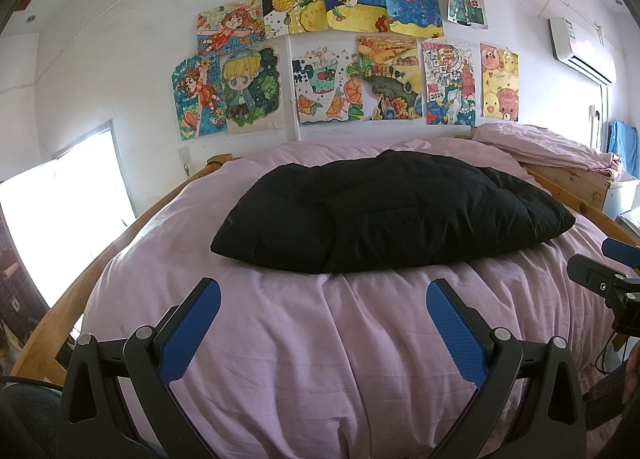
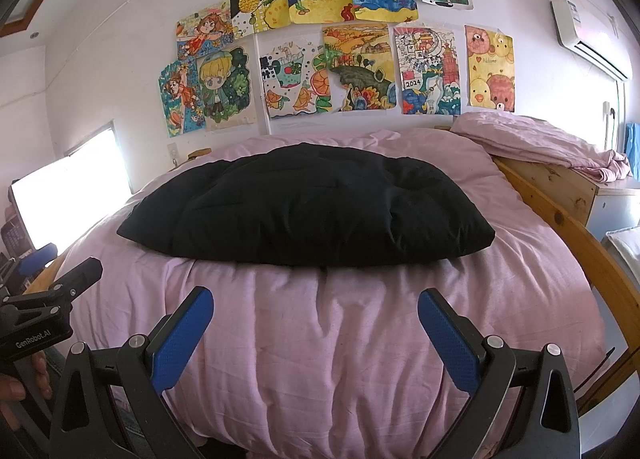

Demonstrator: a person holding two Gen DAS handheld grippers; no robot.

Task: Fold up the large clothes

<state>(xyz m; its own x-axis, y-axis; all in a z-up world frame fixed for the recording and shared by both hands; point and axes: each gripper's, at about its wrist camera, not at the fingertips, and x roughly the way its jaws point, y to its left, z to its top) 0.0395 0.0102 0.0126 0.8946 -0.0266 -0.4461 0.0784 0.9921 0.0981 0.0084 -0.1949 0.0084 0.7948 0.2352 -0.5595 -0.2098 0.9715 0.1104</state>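
One black garment [image 1: 384, 211], two open-jawed grippers apart.

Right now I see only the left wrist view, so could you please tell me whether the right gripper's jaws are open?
Observer: Yes, the right gripper is open, its jaws wide apart with nothing between them.
Operator: Thank you. Is it touching the black garment?
Observer: No. The black garment lies beyond the jaws, with a stretch of bare pink cover in between.
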